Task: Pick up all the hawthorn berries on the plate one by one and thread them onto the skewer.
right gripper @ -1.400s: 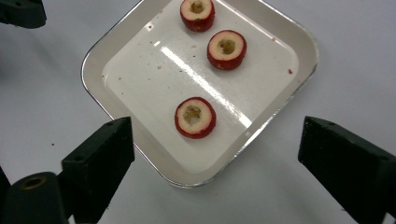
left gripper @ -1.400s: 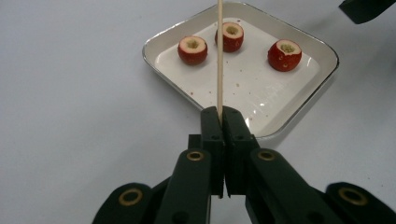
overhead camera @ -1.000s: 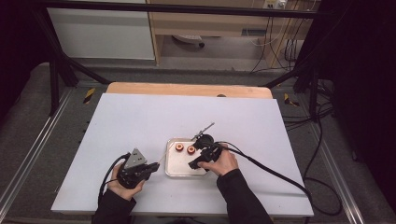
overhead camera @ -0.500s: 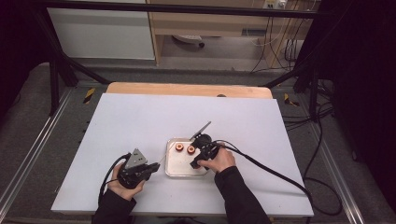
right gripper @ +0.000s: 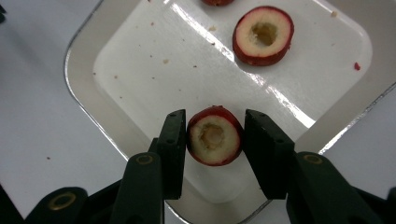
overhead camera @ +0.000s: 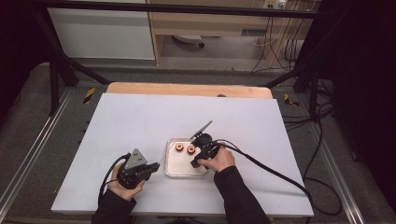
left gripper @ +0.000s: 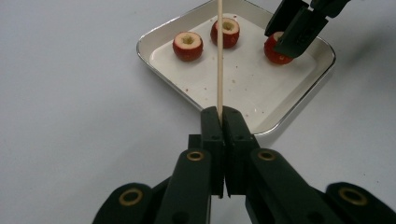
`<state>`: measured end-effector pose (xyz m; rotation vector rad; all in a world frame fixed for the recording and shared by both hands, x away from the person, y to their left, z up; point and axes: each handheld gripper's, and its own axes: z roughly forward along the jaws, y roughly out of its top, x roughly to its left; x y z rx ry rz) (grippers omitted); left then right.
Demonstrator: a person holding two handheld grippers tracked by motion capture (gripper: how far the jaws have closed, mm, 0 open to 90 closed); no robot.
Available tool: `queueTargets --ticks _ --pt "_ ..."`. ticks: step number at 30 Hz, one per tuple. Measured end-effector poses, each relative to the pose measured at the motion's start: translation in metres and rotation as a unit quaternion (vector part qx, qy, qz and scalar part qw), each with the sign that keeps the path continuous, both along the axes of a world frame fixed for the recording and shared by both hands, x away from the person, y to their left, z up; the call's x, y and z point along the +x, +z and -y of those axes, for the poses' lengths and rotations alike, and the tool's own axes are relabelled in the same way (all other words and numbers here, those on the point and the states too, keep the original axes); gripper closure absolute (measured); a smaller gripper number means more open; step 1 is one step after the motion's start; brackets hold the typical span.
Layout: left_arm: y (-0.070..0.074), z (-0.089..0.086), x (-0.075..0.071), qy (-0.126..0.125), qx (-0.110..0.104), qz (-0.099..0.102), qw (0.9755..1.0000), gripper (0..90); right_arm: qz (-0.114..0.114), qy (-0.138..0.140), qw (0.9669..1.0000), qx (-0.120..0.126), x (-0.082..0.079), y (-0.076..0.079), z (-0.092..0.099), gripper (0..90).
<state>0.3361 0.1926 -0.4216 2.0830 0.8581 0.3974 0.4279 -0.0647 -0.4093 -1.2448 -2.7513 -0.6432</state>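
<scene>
A small square metal tray (overhead camera: 175,170) sits on the white table and holds three cored red fruits. My right gripper (right gripper: 215,122) reaches down into the tray's near right part. Its jaws have just been closing, and its pads now sit against both sides of one cored fruit (right gripper: 214,139). That same fruit (left gripper: 272,52) appears under the right gripper (left gripper: 292,35) in the left gripper view. The other two fruits (left gripper: 187,45) (left gripper: 225,31) lie free at the tray's far side. My left gripper (left gripper: 223,113) rests left of the tray, shut on a thin wooden skewer (left gripper: 219,56) that points over the tray.
The white table top (overhead camera: 140,121) stretches far beyond the tray on every side, with a wooden strip (overhead camera: 187,89) along its far edge. Black cables (overhead camera: 271,172) trail from the right gripper off the right side. Crumbs and red flecks dot the tray floor (right gripper: 154,70).
The right hand has edged toward the tray's near side and lowered over a fruit, and its jaws have narrowed around it. The left hand and the skewer have not moved.
</scene>
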Motion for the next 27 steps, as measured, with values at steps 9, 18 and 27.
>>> queueTargets --ticks 9,18,27 --pt "0.003 -0.002 -0.002 0.010 -0.019 0.003 0.9998 88.3 0.045 -0.055 0.9920 0.105 -0.008 0.034 0.018 60.5" --pt "0.006 -0.006 -0.002 0.028 -0.041 -0.001 0.9988 88.3 0.086 -0.100 0.9659 0.222 -0.014 0.048 0.031 60.6" --pt "0.008 -0.004 -0.005 0.040 -0.063 -0.005 0.9972 88.3 0.131 -0.148 0.9252 0.324 -0.017 0.045 0.037 60.6"
